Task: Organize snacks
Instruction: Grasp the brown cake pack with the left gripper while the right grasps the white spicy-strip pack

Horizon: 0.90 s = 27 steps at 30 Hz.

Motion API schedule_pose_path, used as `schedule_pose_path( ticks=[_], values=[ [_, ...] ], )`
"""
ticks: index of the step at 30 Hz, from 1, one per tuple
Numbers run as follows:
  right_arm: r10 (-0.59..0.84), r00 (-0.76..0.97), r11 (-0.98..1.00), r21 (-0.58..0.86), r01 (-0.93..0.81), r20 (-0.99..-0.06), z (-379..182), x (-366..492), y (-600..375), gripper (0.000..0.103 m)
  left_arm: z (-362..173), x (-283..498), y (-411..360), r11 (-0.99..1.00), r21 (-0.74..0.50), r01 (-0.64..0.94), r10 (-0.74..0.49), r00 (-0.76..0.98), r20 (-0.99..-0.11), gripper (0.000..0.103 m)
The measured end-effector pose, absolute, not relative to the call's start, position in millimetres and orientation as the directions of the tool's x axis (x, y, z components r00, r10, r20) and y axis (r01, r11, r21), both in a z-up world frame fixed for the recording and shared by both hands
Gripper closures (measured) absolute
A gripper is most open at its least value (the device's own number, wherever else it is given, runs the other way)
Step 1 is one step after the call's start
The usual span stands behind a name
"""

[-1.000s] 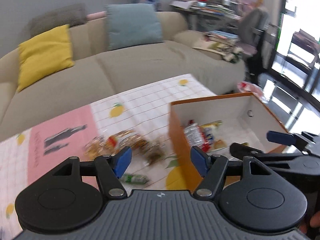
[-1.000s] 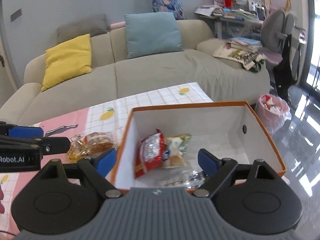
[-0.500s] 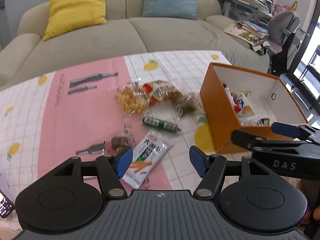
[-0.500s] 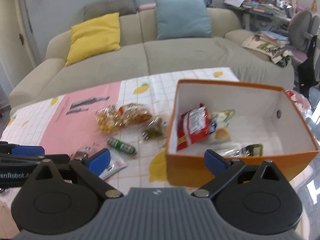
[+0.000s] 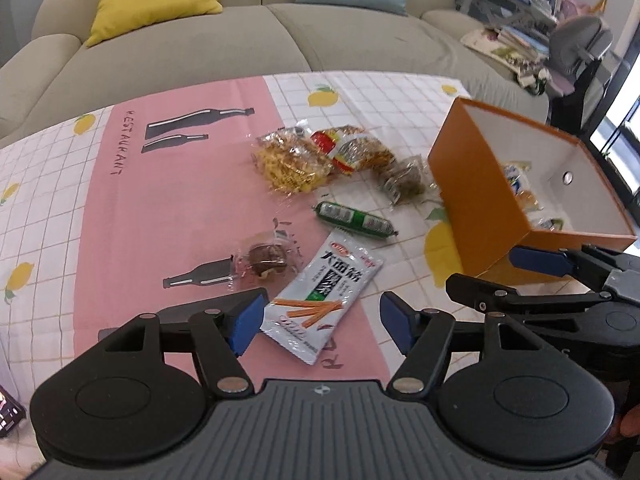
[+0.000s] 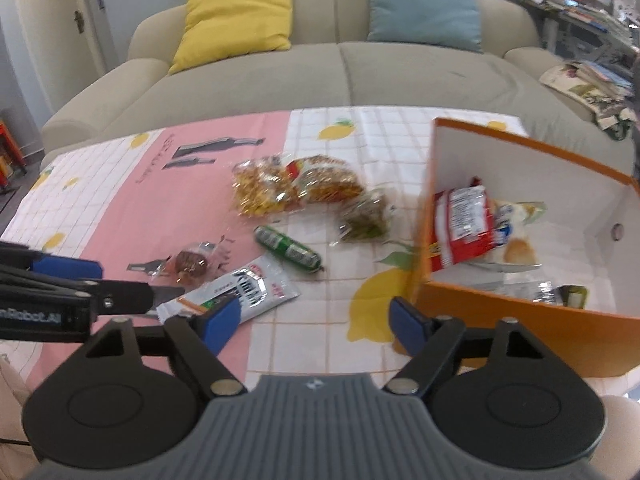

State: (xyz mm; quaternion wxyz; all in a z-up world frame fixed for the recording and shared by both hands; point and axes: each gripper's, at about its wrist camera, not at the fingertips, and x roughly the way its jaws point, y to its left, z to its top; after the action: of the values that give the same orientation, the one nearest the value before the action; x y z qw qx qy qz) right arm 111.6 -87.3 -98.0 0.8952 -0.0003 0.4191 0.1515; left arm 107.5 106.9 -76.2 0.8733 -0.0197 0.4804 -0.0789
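Loose snacks lie on the tablecloth: a white stick-snack packet point(image 5: 324, 296) point(image 6: 236, 290), a green sausage point(image 5: 354, 220) point(image 6: 288, 250), a small clear-wrapped brown snack point(image 5: 266, 260) point(image 6: 192, 262), a yellow bag point(image 5: 290, 164) point(image 6: 260, 192), a bread bag point(image 5: 354, 150) point(image 6: 324, 182) and a small dark bag point(image 5: 404, 178) point(image 6: 366, 218). The orange box point(image 5: 476, 212) point(image 6: 500, 312) at the right holds a red packet point(image 6: 460, 226) and others. My left gripper point(image 5: 320, 320) hovers open over the white packet. My right gripper point(image 6: 316, 320) is empty above the cloth left of the box, its jaws closing.
A beige sofa point(image 6: 340, 64) with a yellow cushion point(image 6: 236, 20) and a blue cushion point(image 6: 424, 4) stands behind the table. A cluttered desk and chair point(image 5: 580, 40) are at the far right. A phone point(image 5: 8, 412) lies at the table's near-left edge.
Both grippers have swung left and tipped down, from the box toward the loose snacks on the cloth. The right jaws widened, then narrowed.
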Motion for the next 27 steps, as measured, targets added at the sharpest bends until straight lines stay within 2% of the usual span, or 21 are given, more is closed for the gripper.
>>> schedule_pose_path(
  ticks=[8,20,23,27],
  values=[
    [0.286,0.551,0.947,0.143,-0.287,-0.784,-123.0,137.3,-66.9,0.033,-101.7,143.5,127.0,0.990,-0.139,0.014,-0.128,0.491,-0.862,0.025],
    [0.285,0.501,0.945,0.152,-0.289,-0.817,-152.9,181.1,-38.6,0.036,-142.6,190.1,130.5,0.989,-0.141,-0.038,-0.107,0.474,-0.874,0.027],
    [0.277,0.493,0.947,0.147,-0.287,-0.825,-157.7,182.9,-36.3,0.036,-152.0,197.5,130.8,0.990,-0.133,-0.046,-0.097,0.458,-0.884,0.034],
    [0.271,0.484,0.949,0.146,-0.280,-0.832,-161.4,184.9,-35.5,0.036,-156.8,200.6,130.2,0.992,-0.121,-0.036,-0.091,0.456,-0.885,0.039]
  ],
)
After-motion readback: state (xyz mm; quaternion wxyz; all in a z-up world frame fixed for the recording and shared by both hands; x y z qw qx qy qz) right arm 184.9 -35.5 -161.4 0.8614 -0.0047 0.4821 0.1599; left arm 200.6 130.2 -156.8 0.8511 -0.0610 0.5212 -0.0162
